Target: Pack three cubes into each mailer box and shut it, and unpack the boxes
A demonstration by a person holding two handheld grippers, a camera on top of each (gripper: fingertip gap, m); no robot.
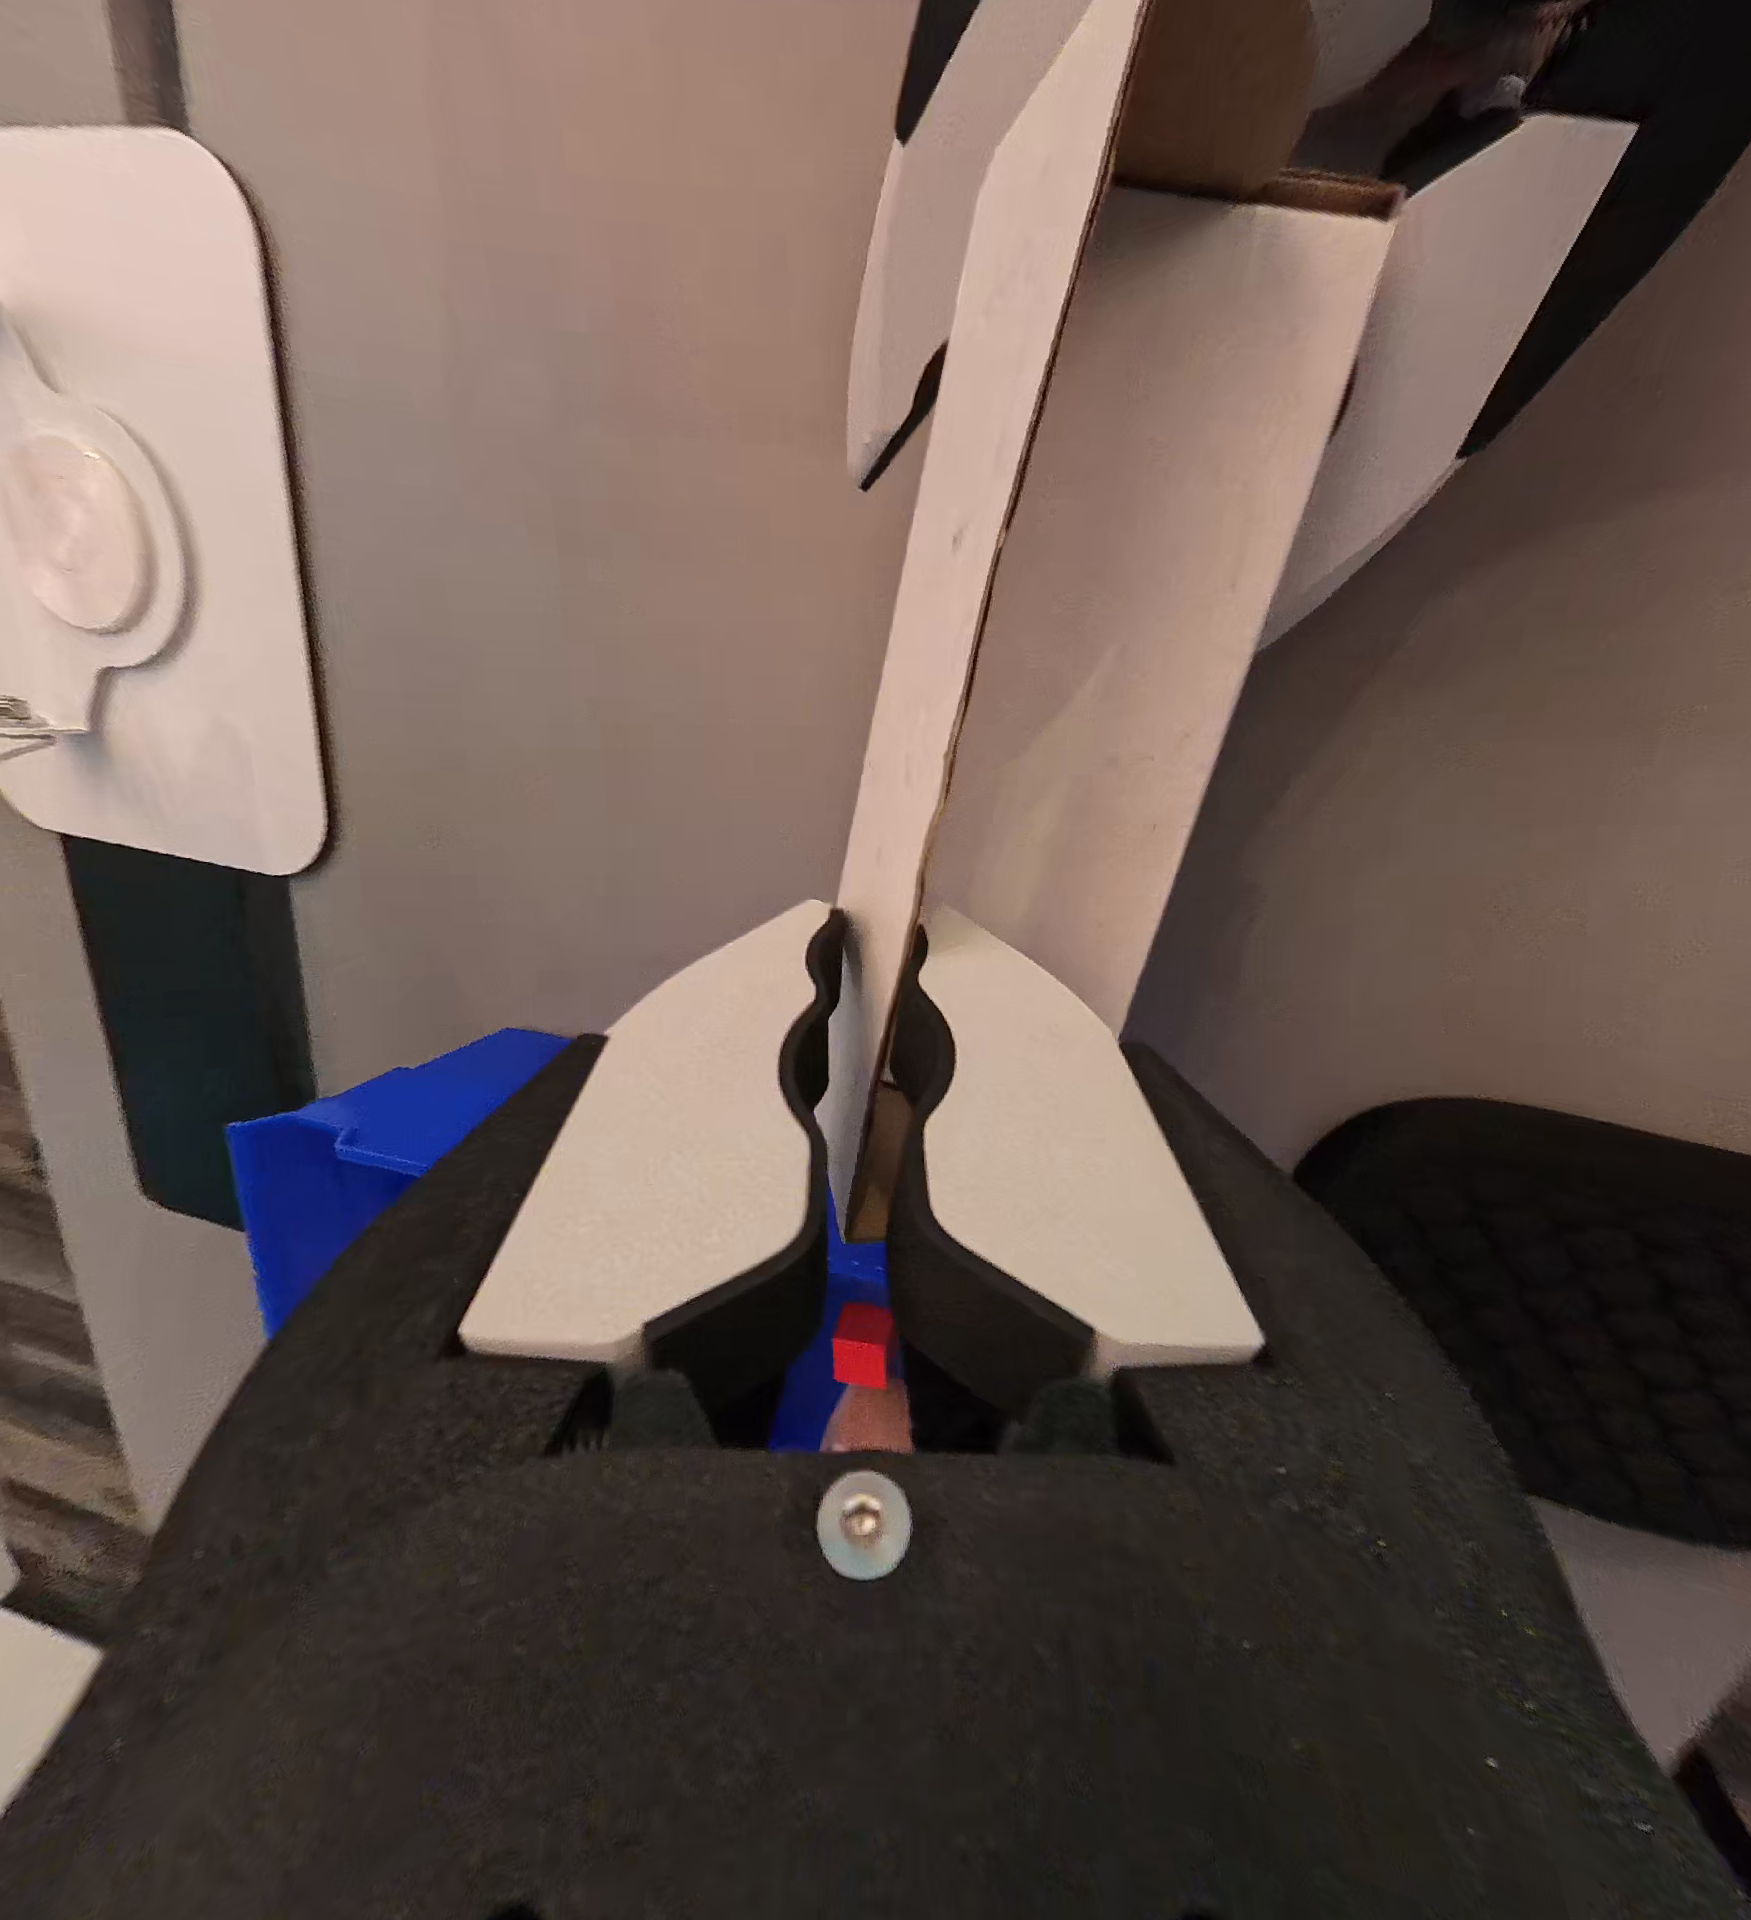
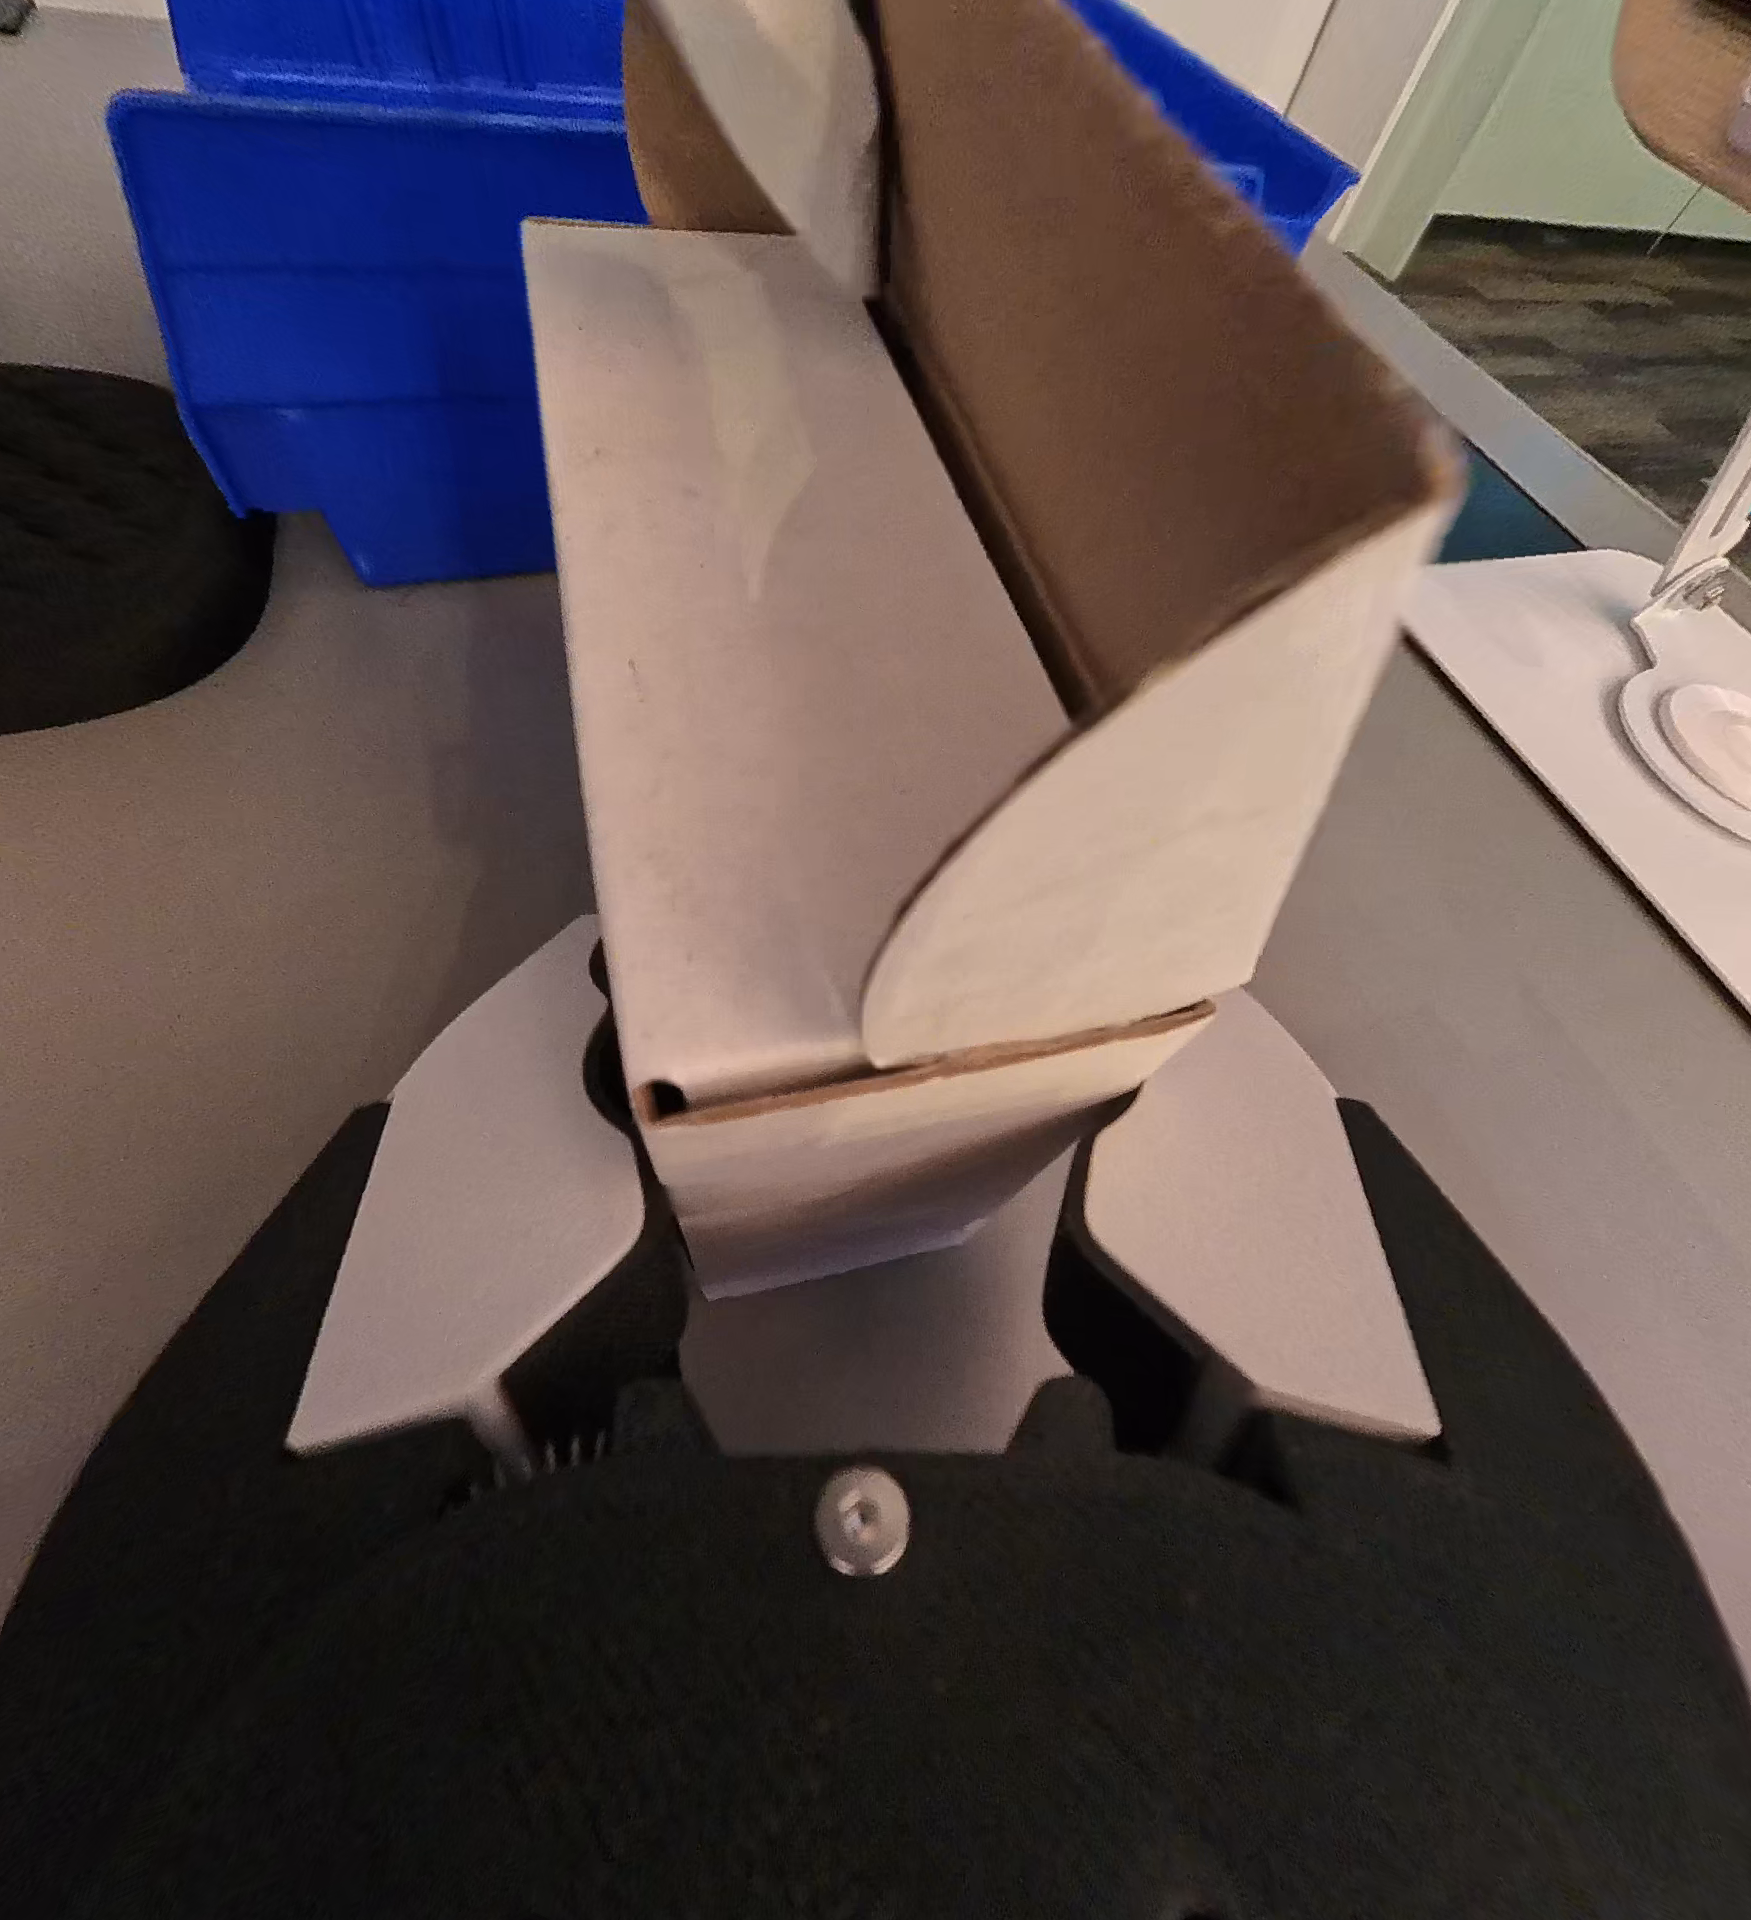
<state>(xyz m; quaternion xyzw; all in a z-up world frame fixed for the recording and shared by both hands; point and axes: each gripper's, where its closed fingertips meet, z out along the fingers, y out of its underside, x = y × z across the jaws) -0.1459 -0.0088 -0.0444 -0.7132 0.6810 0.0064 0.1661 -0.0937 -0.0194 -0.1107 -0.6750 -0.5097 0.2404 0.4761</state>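
A white mailer box [image 2: 798, 675] is held in the air, tilted, with its lid open and the brown inside [image 2: 1110, 364] showing. My right gripper [image 2: 923, 977] is shut on the box's near end, one finger on each side. My left gripper [image 1: 876, 925] is shut on the thin edge of the box's white lid flap [image 1: 975, 582]. The right gripper's black body [image 1: 1629, 208] shows at the top of the left wrist view, at the box's far end. A red cube [image 1: 863, 1345] shows through the gap between my left fingers, lying in the blue bin [image 1: 383, 1143] below.
The blue bin [image 2: 351, 312] stands on the grey table [image 2: 227, 935] behind the box. A black round mat [image 2: 50, 551] lies to its left and also shows in the left wrist view [image 1: 1577, 1299]. A white stand base [image 2: 1681, 727] sits at the table's right edge and shows again in the left wrist view [image 1: 123, 499]. About 10 centimetres separates my left fingertips from my right.
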